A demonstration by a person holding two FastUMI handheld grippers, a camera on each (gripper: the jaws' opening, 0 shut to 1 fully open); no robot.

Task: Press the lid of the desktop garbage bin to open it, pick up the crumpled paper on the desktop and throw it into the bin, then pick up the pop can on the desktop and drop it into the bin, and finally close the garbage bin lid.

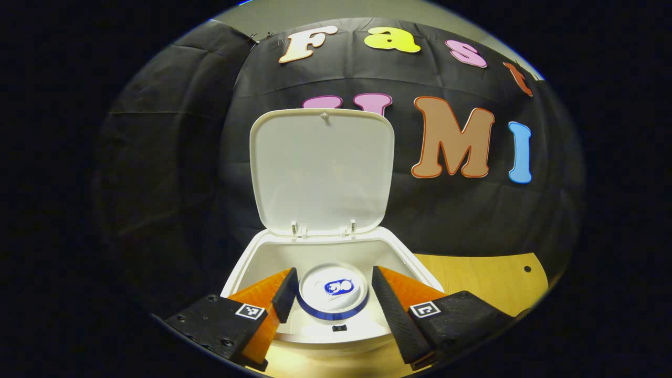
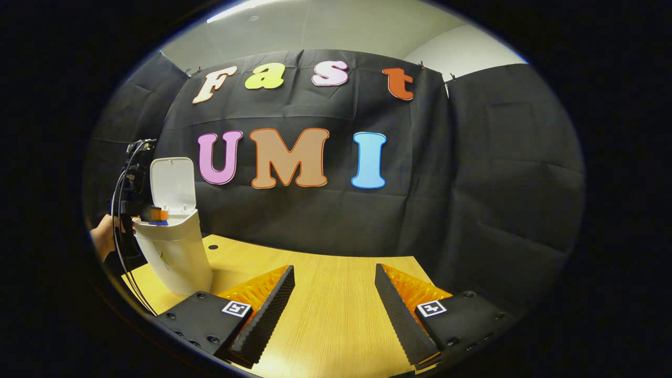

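The white bin (image 1: 242,262) stands with its lid (image 1: 321,168) swung up and back. Looking down into it in the left gripper view, the pop can (image 1: 332,291) shows top-on, silver with a blue band, between the fingers of my left gripper (image 1: 334,269). The jaws stand wide, the left one at the can's edge and a thin gap on the right. In the right gripper view the bin (image 2: 176,257) is far left, with the left gripper (image 2: 152,215) at its rim and the can's blue band (image 2: 157,223) just below it. My right gripper (image 2: 334,266) is open over the bare wooden table (image 2: 336,315).
A hand (image 2: 105,236) and cables are behind the bin at the far left of the right gripper view. The tabletop has a small dark hole (image 2: 212,247) near the bin. Black cloth walls close the back and right sides.
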